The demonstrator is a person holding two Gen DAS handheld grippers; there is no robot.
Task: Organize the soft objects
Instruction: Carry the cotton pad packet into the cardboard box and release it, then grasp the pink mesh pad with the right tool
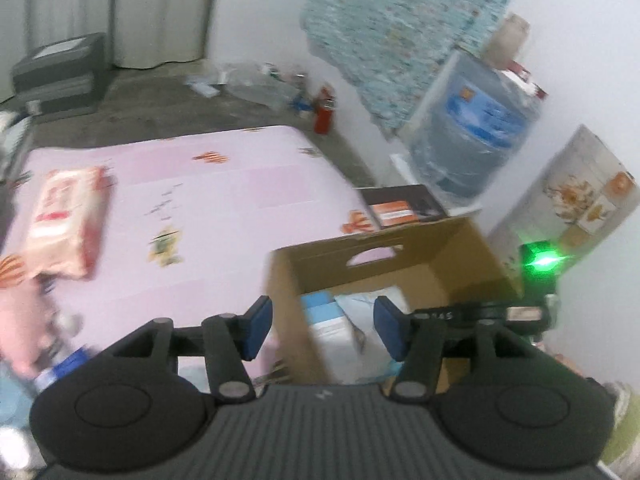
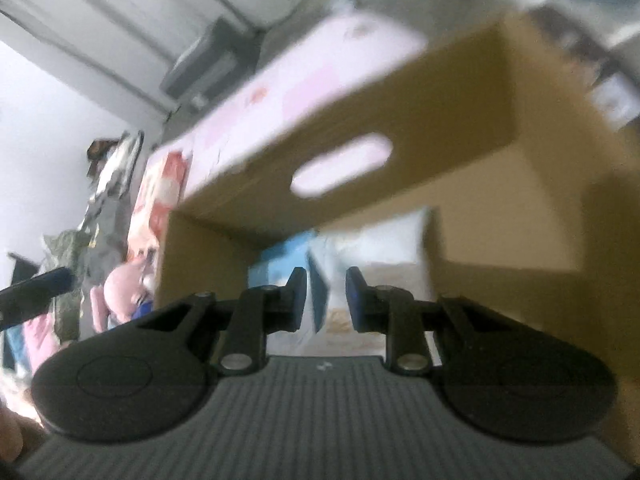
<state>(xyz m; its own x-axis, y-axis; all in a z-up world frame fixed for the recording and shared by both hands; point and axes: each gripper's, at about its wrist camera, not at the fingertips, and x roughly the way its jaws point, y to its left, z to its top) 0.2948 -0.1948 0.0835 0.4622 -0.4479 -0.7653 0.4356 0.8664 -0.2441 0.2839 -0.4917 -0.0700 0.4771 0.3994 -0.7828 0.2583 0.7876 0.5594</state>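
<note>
An open cardboard box (image 1: 460, 248) with a handle slot stands on the pink sheet (image 1: 220, 184). A blue pack (image 1: 316, 304) and a white pack (image 1: 360, 312) lie inside it. My left gripper (image 1: 324, 320) hangs open over the box's near left corner, with nothing between its pads. My right gripper (image 2: 326, 292) is inside the box (image 2: 400, 100), shut on the edge of a white soft pack (image 2: 380, 240) beside the blue pack (image 2: 276, 260). A pink-and-red pack (image 1: 64, 224) lies on the sheet at left. A pink plush toy (image 2: 120, 284) sits beyond the box's left side.
A large water jug (image 1: 468, 128) and a dark carton with an orange label (image 1: 400, 208) stand just behind the box. A red bottle (image 1: 324, 116) and clutter line the far wall. A grey machine (image 1: 60, 68) sits at the back left. The views are blurred.
</note>
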